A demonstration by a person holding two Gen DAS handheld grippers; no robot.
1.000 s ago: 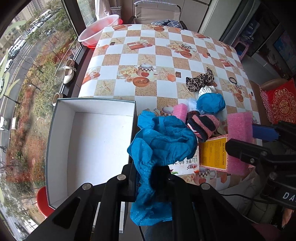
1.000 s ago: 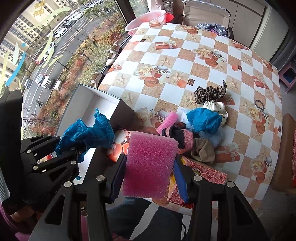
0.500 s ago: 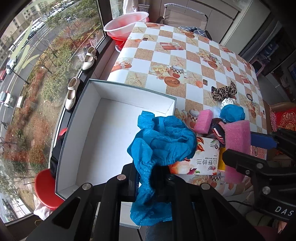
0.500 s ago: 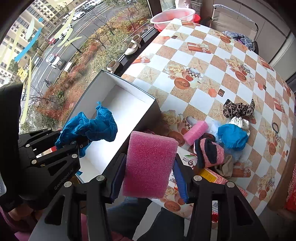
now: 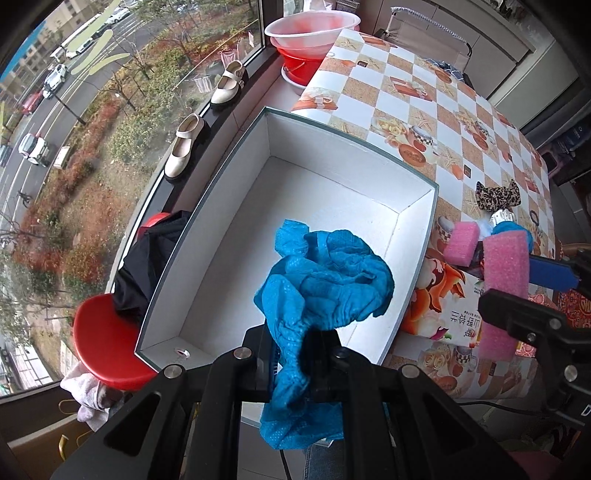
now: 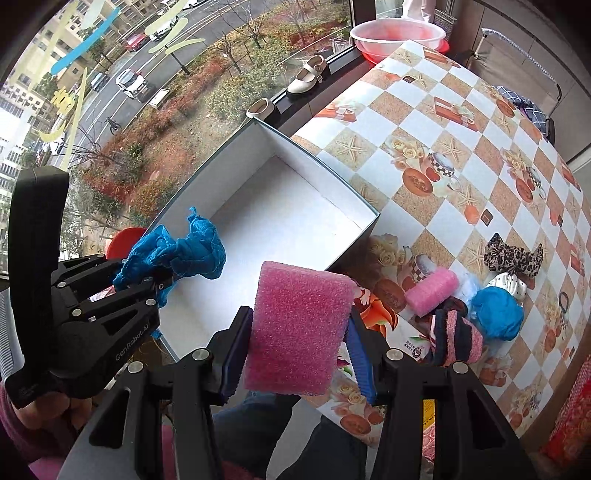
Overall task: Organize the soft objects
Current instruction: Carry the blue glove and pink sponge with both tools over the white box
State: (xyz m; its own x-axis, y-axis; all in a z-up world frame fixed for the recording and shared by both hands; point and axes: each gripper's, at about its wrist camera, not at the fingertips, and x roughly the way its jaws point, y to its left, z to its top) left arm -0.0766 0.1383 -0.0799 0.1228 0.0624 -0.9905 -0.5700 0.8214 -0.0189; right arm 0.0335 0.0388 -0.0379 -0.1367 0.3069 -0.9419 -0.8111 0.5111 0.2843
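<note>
The left tool (image 5: 291, 354) points down over the white box (image 5: 236, 177), its jaws pinched tight on a crumpled blue cloth (image 5: 325, 280). Most of the cloth bunches up beyond the tips, over the near half of the box's bare white floor, and a tail of it hangs back between the tool's black arms. From the right wrist view the same blue cloth (image 6: 177, 254) sits at the left tool (image 6: 147, 280), above the box's near left wall.

The right tool (image 6: 295, 332) is part open and clamped on a pink foam block (image 6: 295, 328); the blue pads press its two sides and the block stands up out of the jaws. It hangs just beside the box's near right corner, over the edge of the tabletop (image 6: 443, 147), outside the box.

The white box (image 6: 280, 206) stands at the window-side edge of the checkered tabletop. Beside the box's right wall lies a printed carton (image 5: 443, 306), and past it a heap of soft things: a small pink foam roll (image 6: 432, 291), a striped knit piece (image 6: 458, 336), a blue ball of cloth (image 6: 496, 314) and a leopard-print scrunchie (image 6: 513, 258), each touching or just beside the next.

On the window sill stand two cream shoes (image 5: 184, 147), well apart from the box. At the tabletop's far left corner sits a pink basin (image 5: 312, 31)
</note>
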